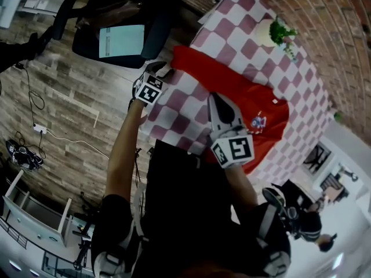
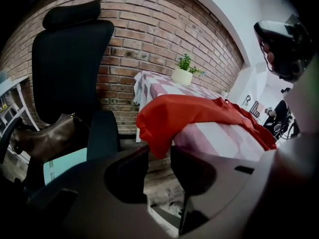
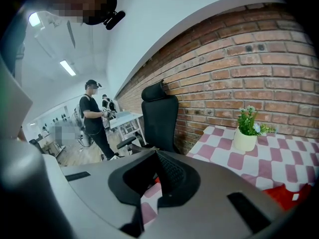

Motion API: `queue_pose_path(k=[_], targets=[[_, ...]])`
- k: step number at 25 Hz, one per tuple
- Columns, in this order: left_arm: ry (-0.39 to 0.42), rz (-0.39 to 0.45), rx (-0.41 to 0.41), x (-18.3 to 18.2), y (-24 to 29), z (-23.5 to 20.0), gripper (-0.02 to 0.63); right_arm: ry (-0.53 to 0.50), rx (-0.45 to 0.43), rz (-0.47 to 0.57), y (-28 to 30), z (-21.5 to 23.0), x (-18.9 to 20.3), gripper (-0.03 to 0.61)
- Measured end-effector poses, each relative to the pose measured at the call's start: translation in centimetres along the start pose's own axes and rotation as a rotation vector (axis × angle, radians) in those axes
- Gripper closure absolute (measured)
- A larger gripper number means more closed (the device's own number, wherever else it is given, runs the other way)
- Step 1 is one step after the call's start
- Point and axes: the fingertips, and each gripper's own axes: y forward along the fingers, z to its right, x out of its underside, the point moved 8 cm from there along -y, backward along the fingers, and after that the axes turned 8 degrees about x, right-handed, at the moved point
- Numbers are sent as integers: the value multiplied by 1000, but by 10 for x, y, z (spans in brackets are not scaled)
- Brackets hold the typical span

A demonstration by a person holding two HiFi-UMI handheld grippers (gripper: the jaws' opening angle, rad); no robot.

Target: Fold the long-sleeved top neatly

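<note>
The red top lies spread on the checkered table, one sleeve drooping over its edge. The left gripper, jaws partly apart and empty, lines up on that sleeve, probably to fold it inward; the right gripper hovers closed, holding nothing

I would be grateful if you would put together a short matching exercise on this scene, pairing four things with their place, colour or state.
Things:
1. long-sleeved top
2. potted plant
3. brown bag
4. left gripper

Descriptions:
A. sits on the office chair
B. red, with one part hanging off the edge of the checked table
C. jaws apart
D. in a white pot, standing on the table

Pairs: 1-B, 2-D, 3-A, 4-C
</note>
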Motion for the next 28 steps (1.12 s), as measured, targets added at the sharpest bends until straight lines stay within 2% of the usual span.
queue_pose_path(k=[9, 16, 24, 28], targets=[[9, -6, -3, -6, 14, -7, 496, 12, 17, -19, 0, 5, 8, 571], [22, 13, 1, -8, 21, -5, 578, 22, 35, -23, -3, 9, 10, 571], [37, 51, -77, -16, 1, -7, 603, 33, 60, -21, -8, 14, 12, 571], [87, 94, -116, -34, -25, -5, 603, 54, 90, 5, -12, 18, 9, 571]])
